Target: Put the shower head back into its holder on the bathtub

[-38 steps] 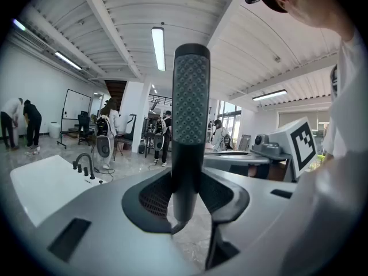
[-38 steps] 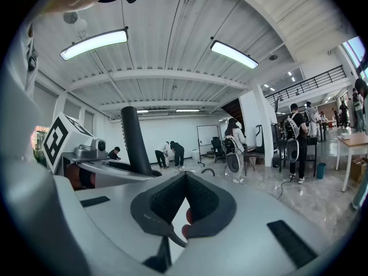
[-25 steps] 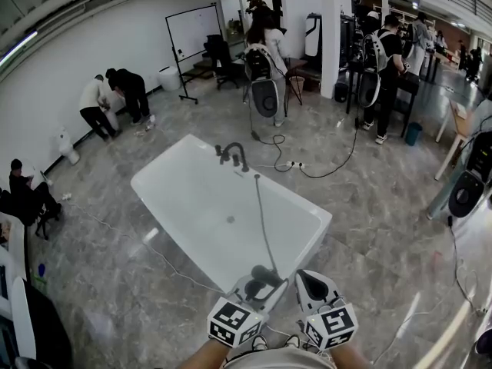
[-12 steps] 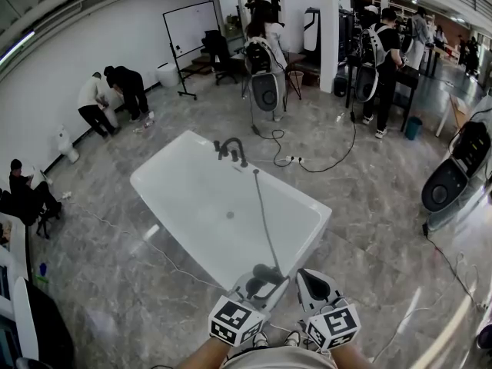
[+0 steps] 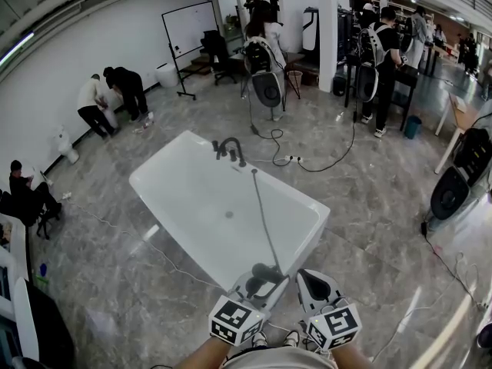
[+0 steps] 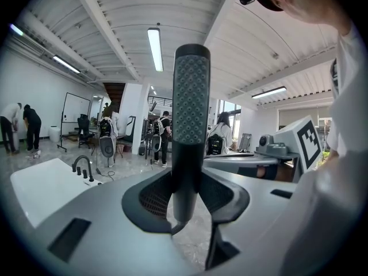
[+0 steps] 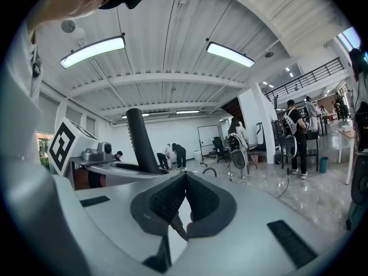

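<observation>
The black shower head (image 6: 190, 114) stands upright between the jaws of my left gripper (image 6: 185, 195), which is shut on its handle. In the head view the left gripper (image 5: 260, 281) holds the shower head (image 5: 266, 272) just off the near corner of the white bathtub (image 5: 165, 183). The grey hose (image 5: 261, 214) runs along the tub's right rim to the black faucet set (image 5: 231, 151) at the far end. Beside the left one, my right gripper (image 5: 310, 281) is shut on nothing, its pads (image 7: 172, 199) meeting at the tips.
Cables (image 5: 307, 167) lie on the marble floor beyond the tub. People stand by the desks (image 5: 384, 52) at the back, others crouch by the left wall (image 5: 115, 98). A whiteboard (image 5: 192, 33) stands behind, and a black device (image 5: 453, 191) is at the right.
Both grippers and the shower head have stayed where they were. Only the black device at the right edge has shifted about in the head view.
</observation>
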Tool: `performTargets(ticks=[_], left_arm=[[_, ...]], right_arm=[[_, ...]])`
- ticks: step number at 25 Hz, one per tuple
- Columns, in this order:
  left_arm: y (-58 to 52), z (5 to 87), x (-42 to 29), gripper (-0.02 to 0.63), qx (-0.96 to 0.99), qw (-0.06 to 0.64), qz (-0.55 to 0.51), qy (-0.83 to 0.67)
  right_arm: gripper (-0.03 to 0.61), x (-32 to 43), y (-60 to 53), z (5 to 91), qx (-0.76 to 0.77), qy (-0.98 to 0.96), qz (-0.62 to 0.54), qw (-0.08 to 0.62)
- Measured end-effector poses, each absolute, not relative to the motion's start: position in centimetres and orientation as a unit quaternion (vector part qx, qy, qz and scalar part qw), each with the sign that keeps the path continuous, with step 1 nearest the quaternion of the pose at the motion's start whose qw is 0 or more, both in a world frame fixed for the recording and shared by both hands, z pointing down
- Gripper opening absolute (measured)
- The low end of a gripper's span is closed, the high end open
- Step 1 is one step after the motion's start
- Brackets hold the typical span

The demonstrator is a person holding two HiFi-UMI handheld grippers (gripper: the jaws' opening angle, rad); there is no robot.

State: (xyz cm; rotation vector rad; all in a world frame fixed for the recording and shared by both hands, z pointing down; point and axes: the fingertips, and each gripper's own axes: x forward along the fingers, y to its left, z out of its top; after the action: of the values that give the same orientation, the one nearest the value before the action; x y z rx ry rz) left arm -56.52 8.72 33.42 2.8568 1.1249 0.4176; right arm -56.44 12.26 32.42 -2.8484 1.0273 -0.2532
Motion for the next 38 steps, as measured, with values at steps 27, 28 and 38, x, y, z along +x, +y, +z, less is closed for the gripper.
performTargets(ticks=[27, 28, 38], left_arm=[[14.8, 33.4, -53.0, 0.132, 0.924, 0.011, 0.136, 0.358], [15.1, 33.4, -52.6, 0.132, 0.923, 0.01, 0.136, 0.36], [17.1, 34.1, -47.0, 0.132, 0.912, 0.012, 0.142, 0.385]], right_arm=[[0.012, -54.4, 21.4, 33.0, -0.951, 0.29, -0.074, 0.079], [0.011, -54.2, 21.8, 33.2, -0.952, 0.285, -0.074, 0.08], [0.012, -49.2, 23.6, 34.0, -0.959, 0.257, -0.088, 0.078]])
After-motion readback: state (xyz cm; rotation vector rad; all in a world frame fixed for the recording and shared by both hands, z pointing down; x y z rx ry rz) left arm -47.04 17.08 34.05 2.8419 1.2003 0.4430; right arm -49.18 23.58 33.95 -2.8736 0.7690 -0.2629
